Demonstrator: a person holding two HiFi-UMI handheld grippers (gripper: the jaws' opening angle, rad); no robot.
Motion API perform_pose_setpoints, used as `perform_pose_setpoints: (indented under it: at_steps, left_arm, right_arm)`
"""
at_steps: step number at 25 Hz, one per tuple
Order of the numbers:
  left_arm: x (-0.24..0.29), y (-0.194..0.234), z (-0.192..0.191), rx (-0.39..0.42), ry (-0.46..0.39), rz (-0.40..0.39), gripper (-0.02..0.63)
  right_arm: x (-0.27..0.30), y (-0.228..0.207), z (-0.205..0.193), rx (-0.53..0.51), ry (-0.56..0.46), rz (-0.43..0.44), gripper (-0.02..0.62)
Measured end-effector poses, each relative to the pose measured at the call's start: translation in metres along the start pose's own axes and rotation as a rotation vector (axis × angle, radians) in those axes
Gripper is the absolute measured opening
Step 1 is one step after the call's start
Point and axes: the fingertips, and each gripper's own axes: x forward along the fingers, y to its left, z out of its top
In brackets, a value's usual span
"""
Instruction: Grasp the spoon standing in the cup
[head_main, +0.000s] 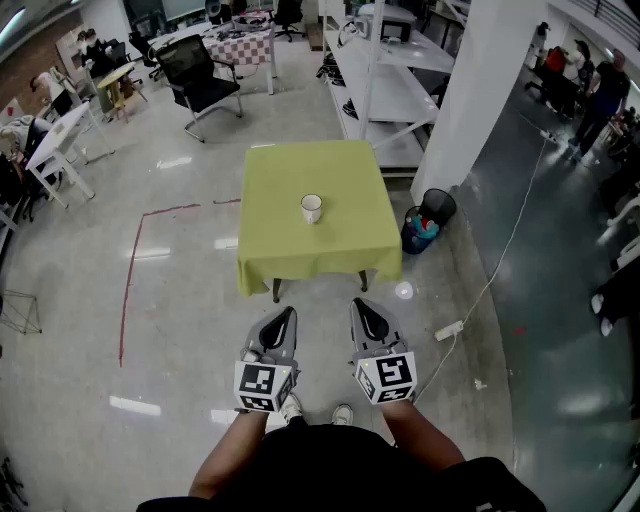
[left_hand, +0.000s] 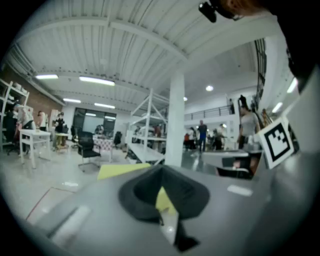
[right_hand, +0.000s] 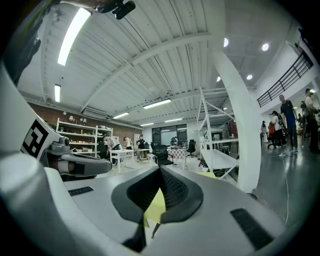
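A white cup (head_main: 311, 208) stands near the middle of a small table with a yellow-green cloth (head_main: 290, 255). A spoon in it is too small to make out from here. Both grippers hang low in the head view, over the floor and well short of the table's near edge. My left gripper (head_main: 288, 313) and right gripper (head_main: 359, 304) point toward the table side by side. The left gripper (left_hand: 161, 172) has its jaws pressed together with nothing between them. The right gripper (right_hand: 161, 172) is shut and empty as well. A strip of the cloth (left_hand: 121, 170) shows past the left jaws.
A black bin (head_main: 427, 220) with coloured rubbish sits at the table's right corner beside a white pillar (head_main: 470, 90). White shelving (head_main: 385, 80) stands behind the table. A white cable and power strip (head_main: 449, 329) lie on the floor at right. A black office chair (head_main: 200, 78) is far left.
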Motion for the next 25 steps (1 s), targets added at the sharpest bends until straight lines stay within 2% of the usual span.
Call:
perform_pose_setpoints:
  at_steps: [17,25]
  left_arm:
    - [-0.010,0.050,-0.007,-0.019,0.004,-0.046,0.006]
    - [-0.008,0.066,-0.003,-0.019,-0.008,-0.118,0.006]
  right_arm:
    - [0.034,0.037,-0.002,-0.007,0.013,-0.040,0.008]
    - [0.041,0.050,-0.002,0.002,0.033,-0.091,0.008]
